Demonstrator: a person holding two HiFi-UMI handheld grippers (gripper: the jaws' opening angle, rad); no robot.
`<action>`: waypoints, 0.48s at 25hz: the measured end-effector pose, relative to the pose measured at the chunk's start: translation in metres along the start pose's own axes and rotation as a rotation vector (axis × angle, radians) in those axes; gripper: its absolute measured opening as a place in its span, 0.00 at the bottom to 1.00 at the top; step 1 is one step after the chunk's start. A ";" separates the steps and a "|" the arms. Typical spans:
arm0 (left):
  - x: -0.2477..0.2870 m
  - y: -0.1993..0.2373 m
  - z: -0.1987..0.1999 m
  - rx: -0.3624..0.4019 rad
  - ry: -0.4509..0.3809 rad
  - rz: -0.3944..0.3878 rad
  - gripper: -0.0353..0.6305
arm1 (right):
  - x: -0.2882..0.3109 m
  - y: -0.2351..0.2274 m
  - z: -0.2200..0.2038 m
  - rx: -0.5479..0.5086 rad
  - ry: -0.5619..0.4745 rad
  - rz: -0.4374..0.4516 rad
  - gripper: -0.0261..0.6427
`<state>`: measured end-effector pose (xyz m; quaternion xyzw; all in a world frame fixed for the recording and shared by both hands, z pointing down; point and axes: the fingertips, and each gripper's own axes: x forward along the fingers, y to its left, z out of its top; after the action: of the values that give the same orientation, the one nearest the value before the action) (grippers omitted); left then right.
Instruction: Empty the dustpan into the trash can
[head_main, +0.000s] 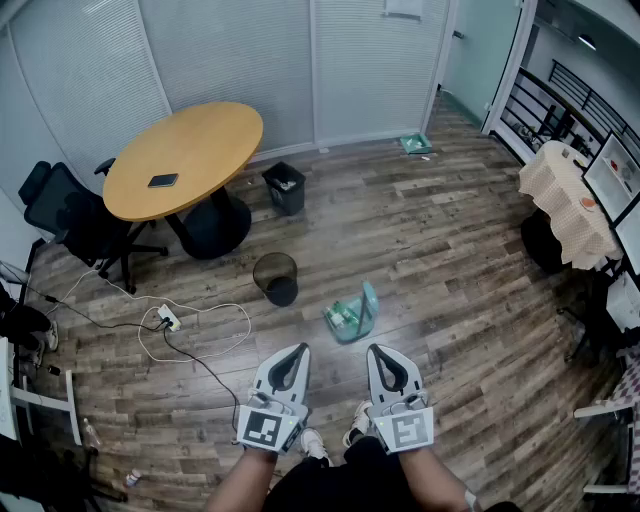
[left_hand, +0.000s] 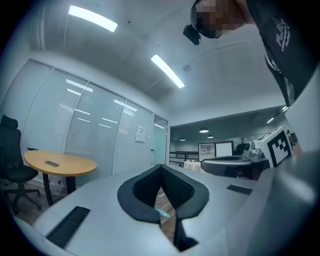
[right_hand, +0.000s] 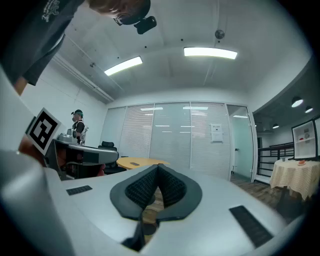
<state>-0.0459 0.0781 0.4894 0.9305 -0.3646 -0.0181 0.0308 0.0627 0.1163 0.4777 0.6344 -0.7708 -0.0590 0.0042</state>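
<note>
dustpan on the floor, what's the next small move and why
Probably open the right gripper and reach down to the teal dustpan, which sits untouched just ahead of it. That gripper and the left gripper are shut and empty; the round trash can stands nearby.

Right tool (right_hand: 158, 169), jaws together, tips toward a round wooden table (right_hand: 131, 162) before blind-covered glass walls (right_hand: 170, 140)

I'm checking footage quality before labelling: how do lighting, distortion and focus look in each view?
Head view: even soft light, strong fisheye bending the glass walls; dustpan and round trash can sharp. Left gripper view: dark vignette corners, glaring ceiling strips. Right gripper view: same vignette, bright ceiling panel.
</note>
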 end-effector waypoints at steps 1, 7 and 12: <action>-0.008 -0.001 0.001 0.003 -0.002 0.002 0.07 | -0.004 0.005 0.003 -0.002 -0.007 -0.002 0.07; -0.039 -0.023 0.009 0.000 -0.063 -0.018 0.07 | -0.032 0.023 0.016 -0.018 -0.032 -0.002 0.07; -0.044 -0.035 0.011 0.019 -0.058 -0.019 0.07 | -0.042 0.024 0.019 -0.009 -0.044 0.007 0.07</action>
<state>-0.0549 0.1335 0.4765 0.9332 -0.3567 -0.0419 0.0113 0.0456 0.1638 0.4636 0.6303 -0.7726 -0.0765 -0.0098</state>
